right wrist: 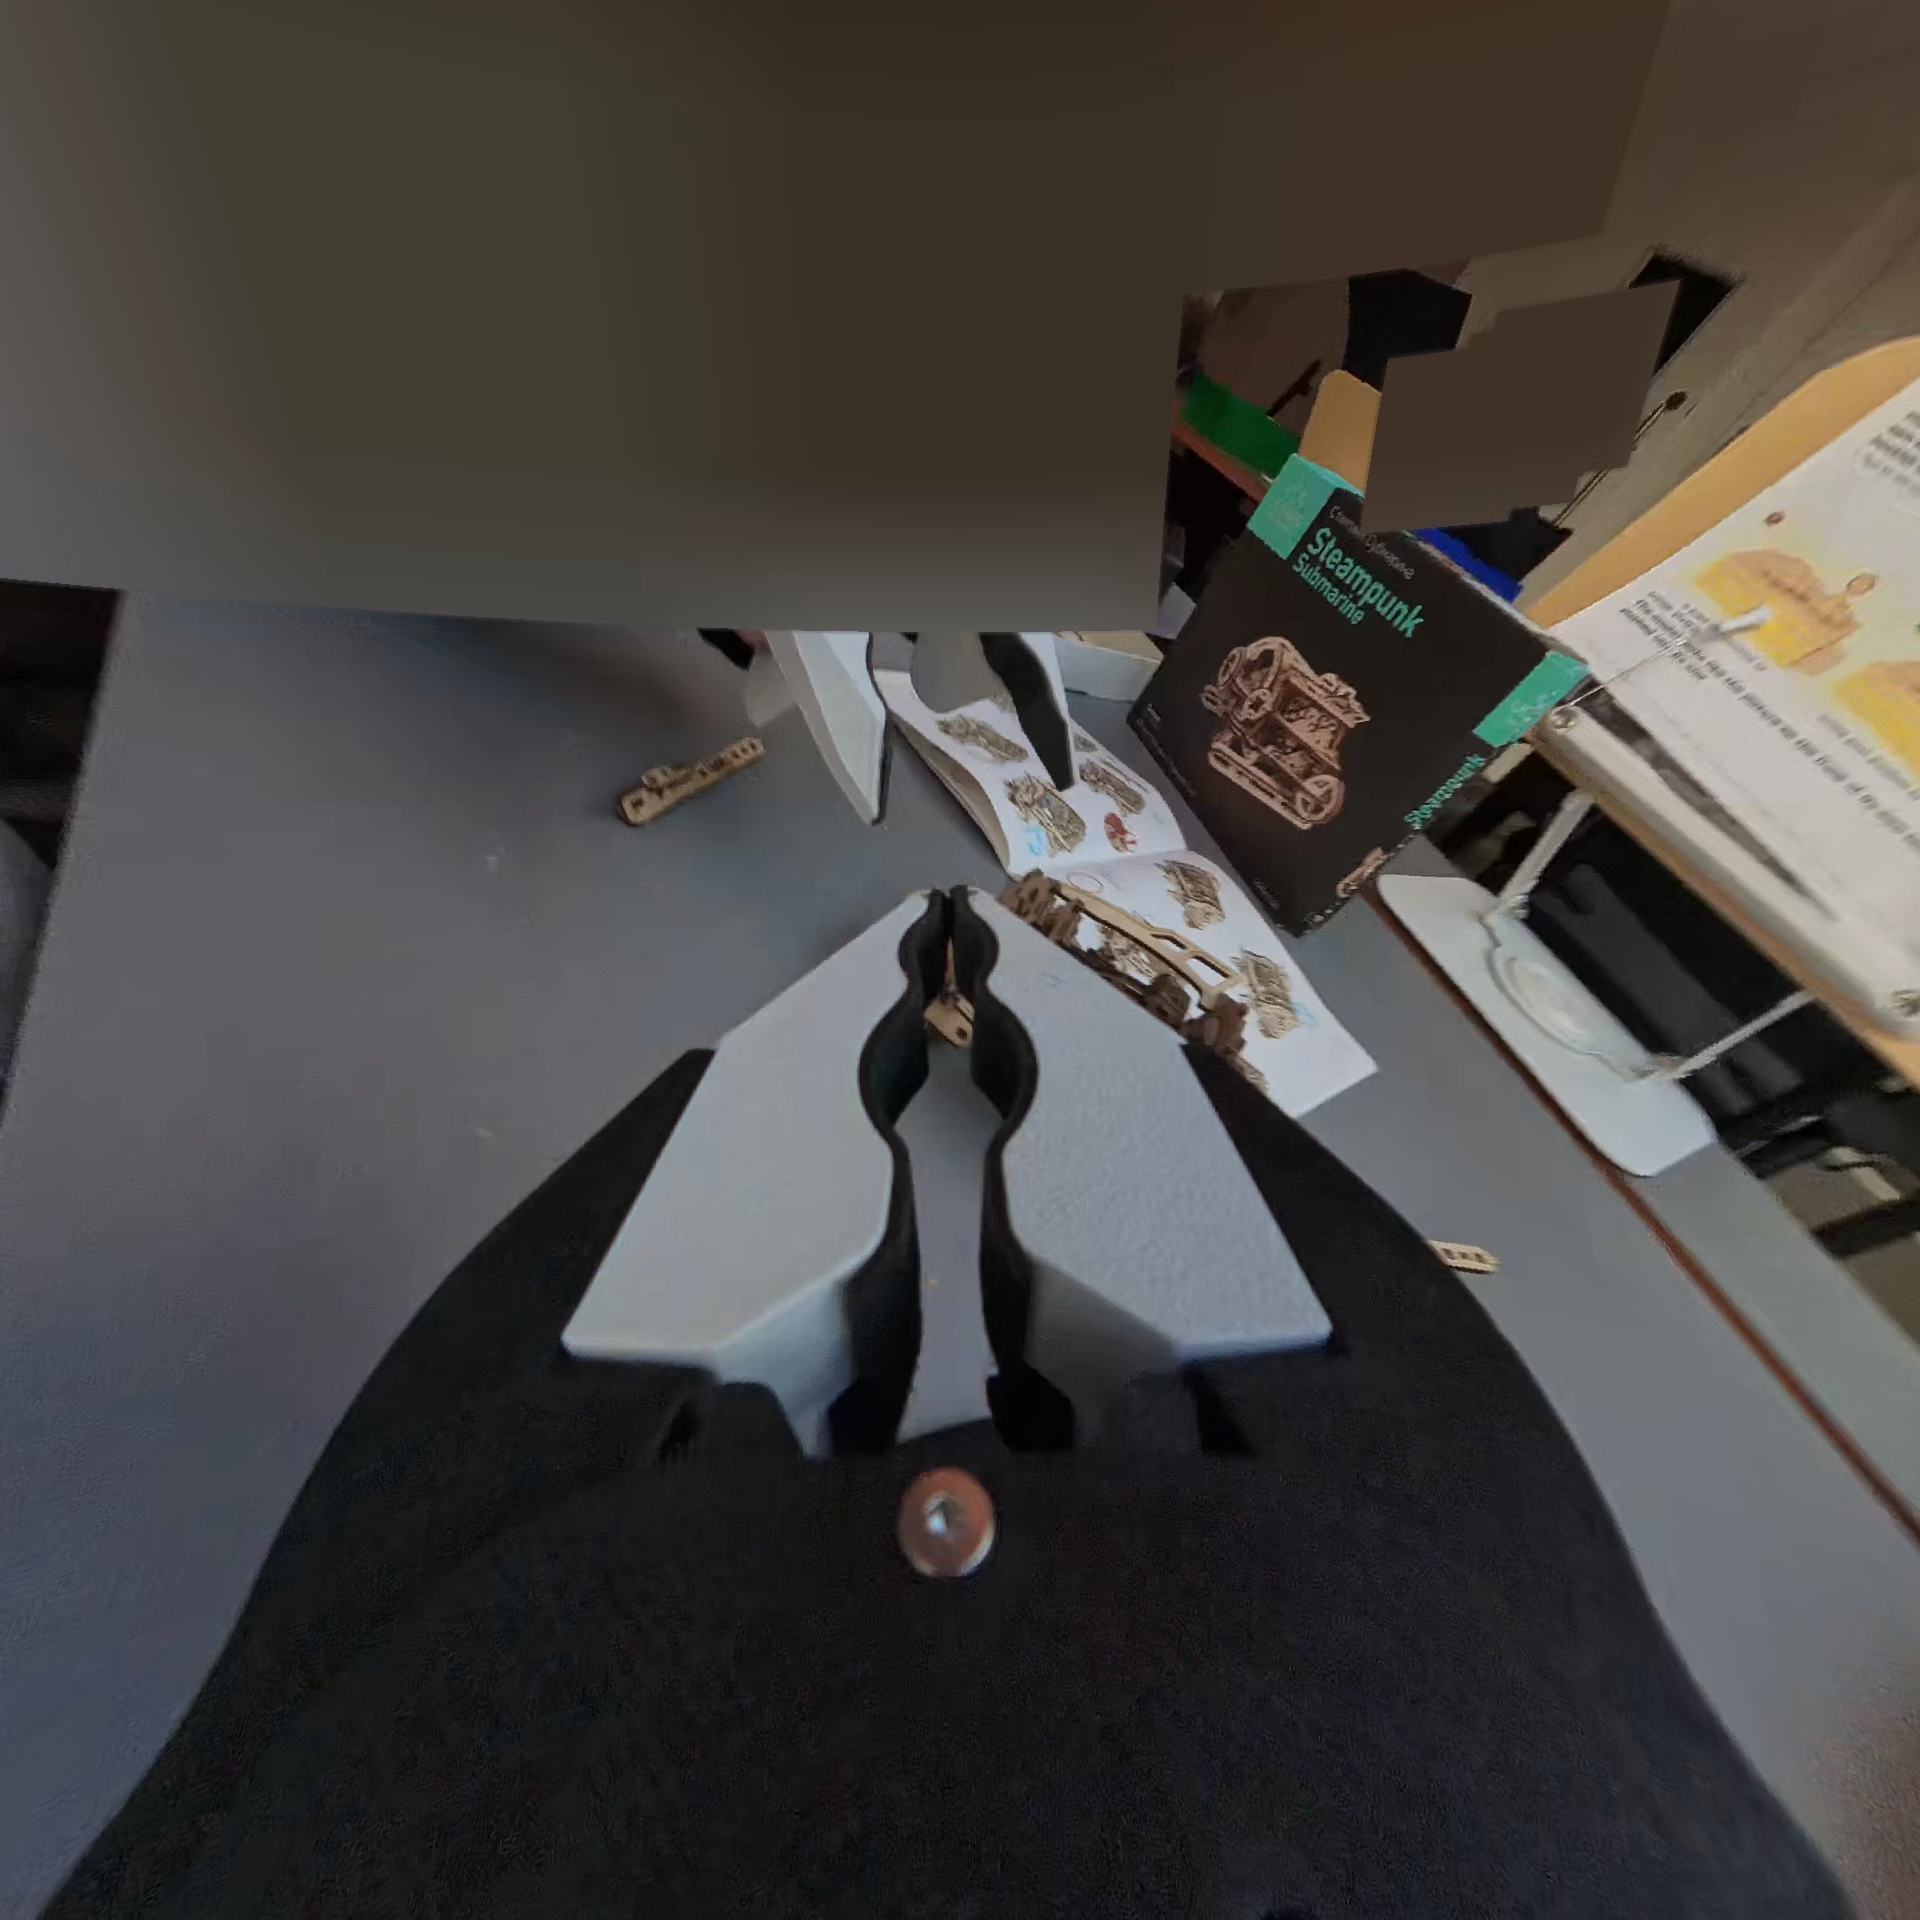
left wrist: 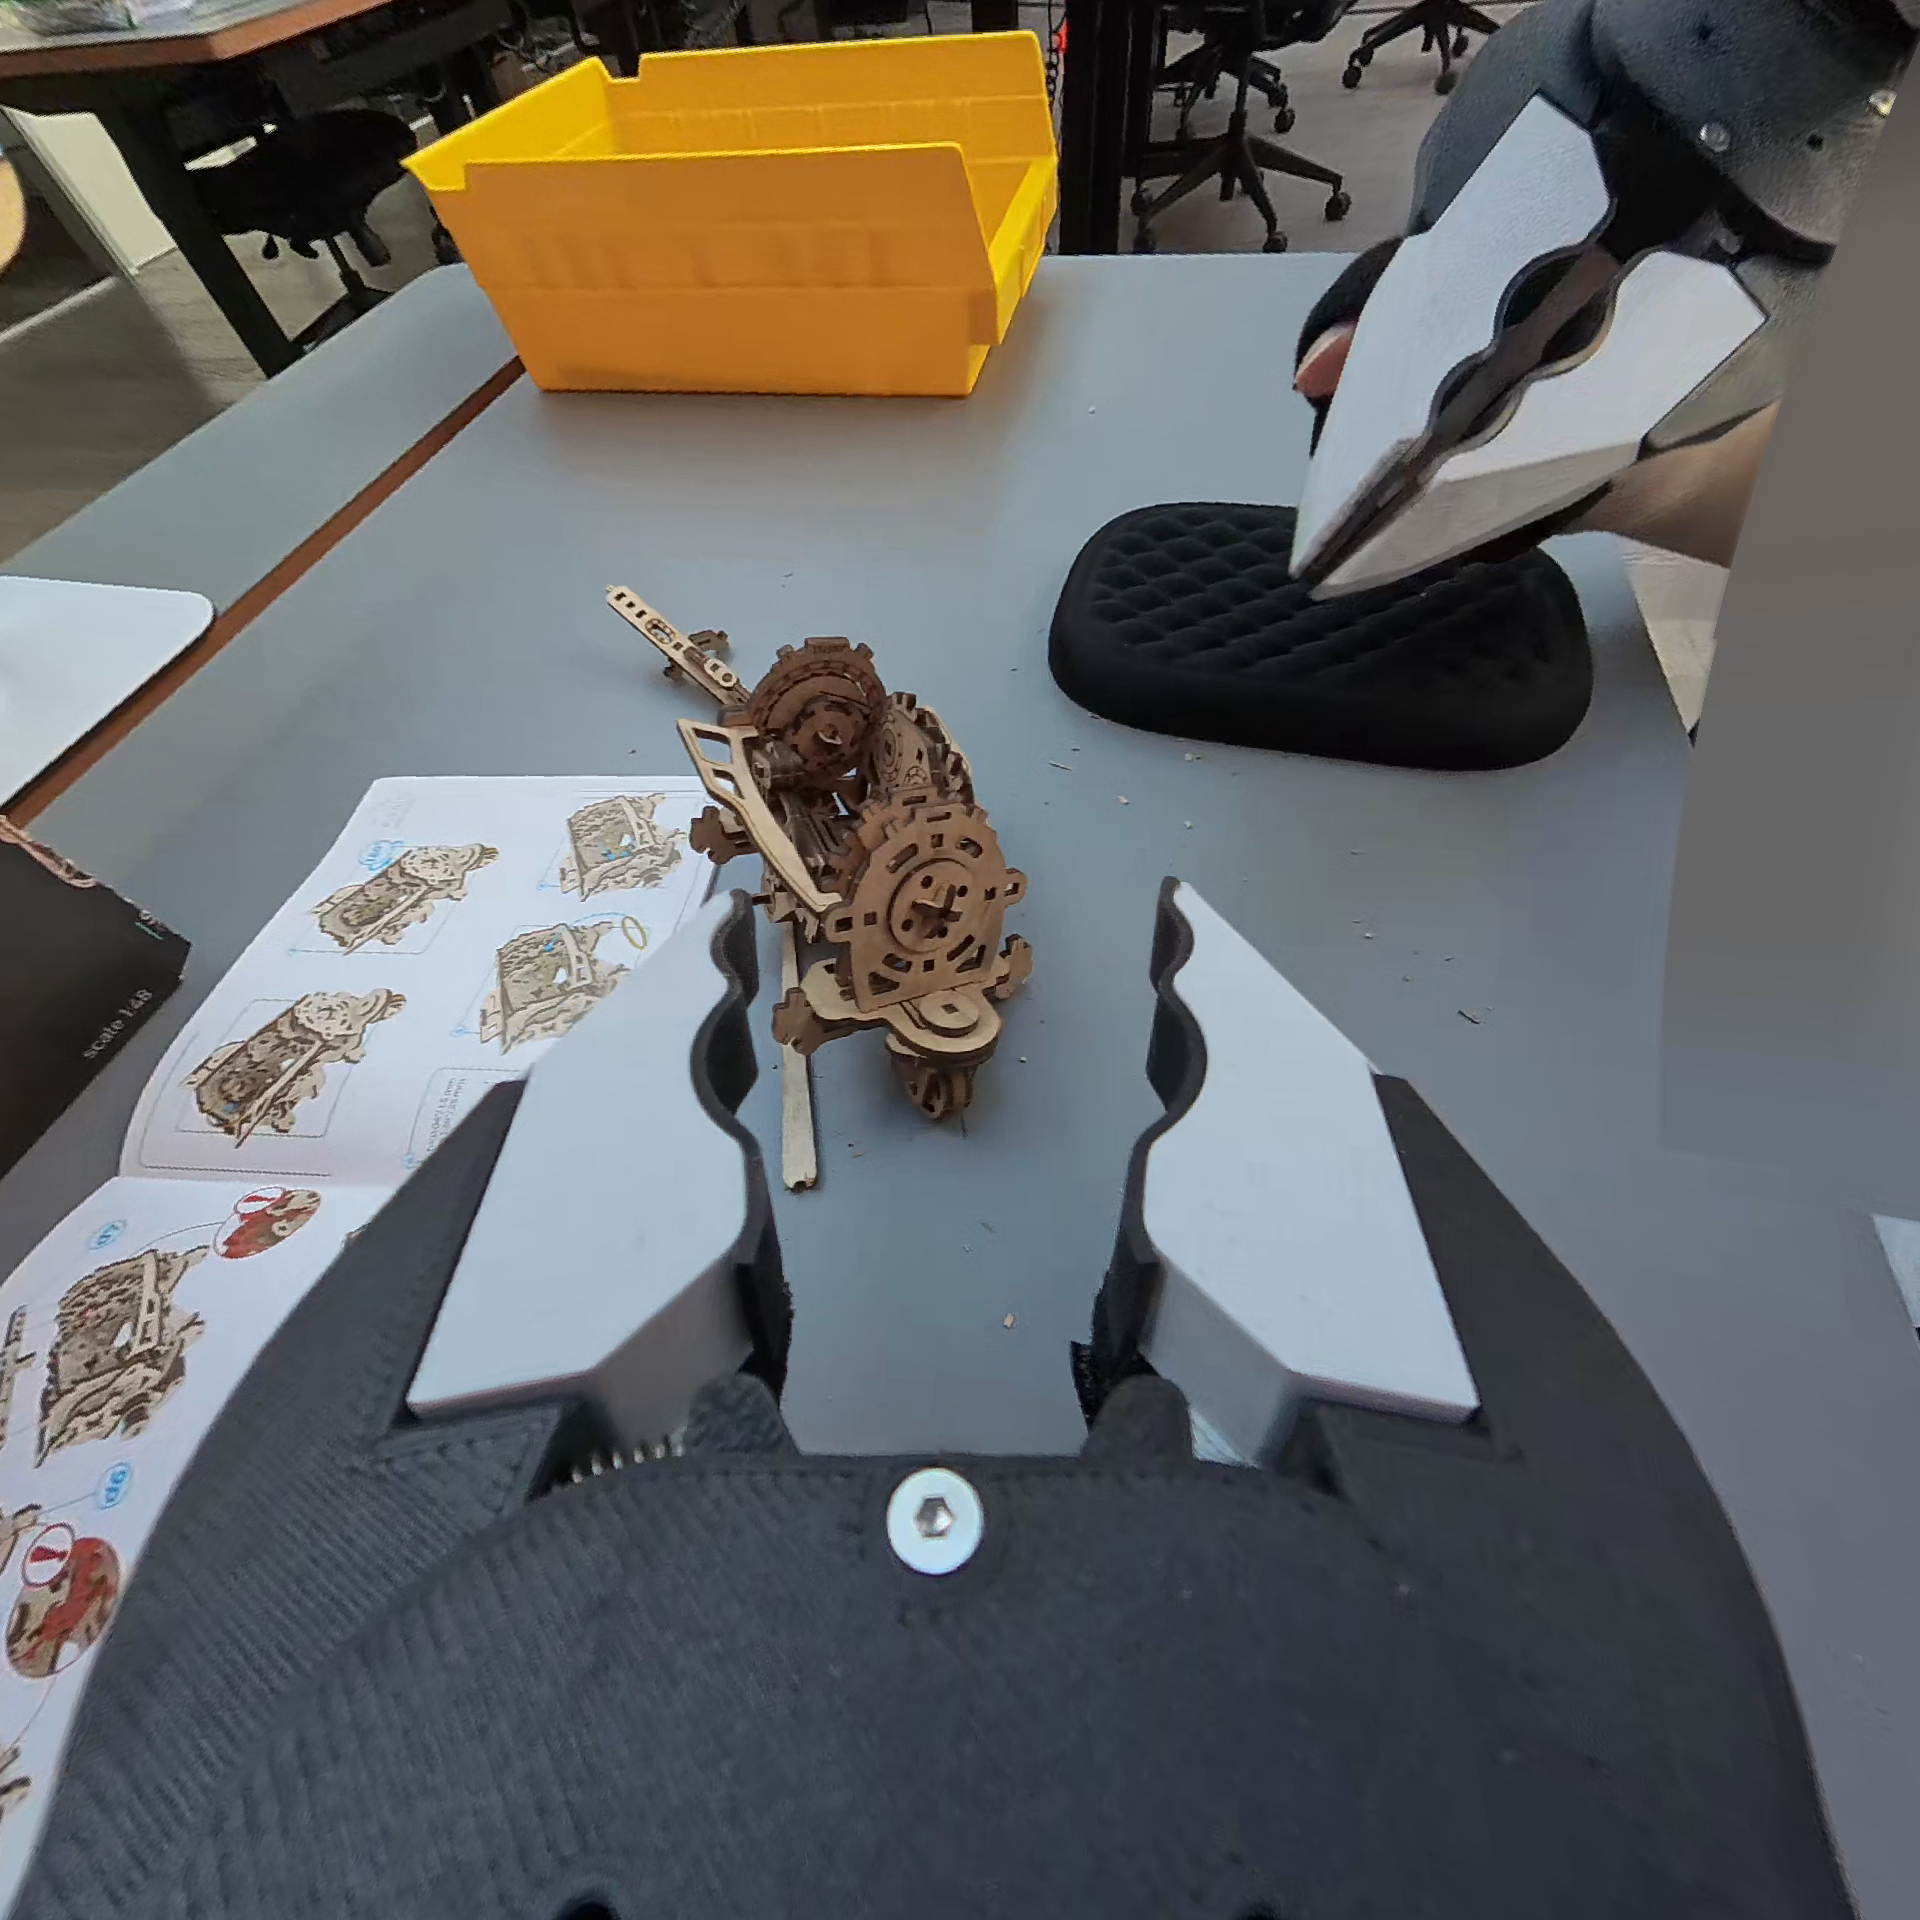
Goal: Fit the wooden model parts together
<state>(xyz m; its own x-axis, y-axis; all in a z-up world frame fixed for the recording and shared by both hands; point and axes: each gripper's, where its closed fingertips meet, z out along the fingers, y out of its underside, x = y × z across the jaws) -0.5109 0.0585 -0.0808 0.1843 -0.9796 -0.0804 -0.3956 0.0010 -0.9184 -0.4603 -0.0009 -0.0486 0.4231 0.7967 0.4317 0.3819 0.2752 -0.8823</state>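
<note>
Going left to right: the instruction booklet (left wrist: 416, 966) lies open on the grey bench (left wrist: 1299, 1091), good for checking where the next bit goes. Just beside it sits the half-built wooden model (left wrist: 873, 873), tipped on its side, with a loose wooden strip (left wrist: 798, 1081) touching its near end. The left claw (left wrist: 951, 925) is spread wide right in front of the model, holding nothing. I'd close it on the big gear end to steady things first. Over on the right, the right claw (right wrist: 951, 904) is pinched onto a small wooden piece (right wrist: 948, 1010), hovering above the black pad (left wrist: 1320, 634). Bring that piece in slowly and line up its tabs before pushing, since thin ply probably snaps easily.
</note>
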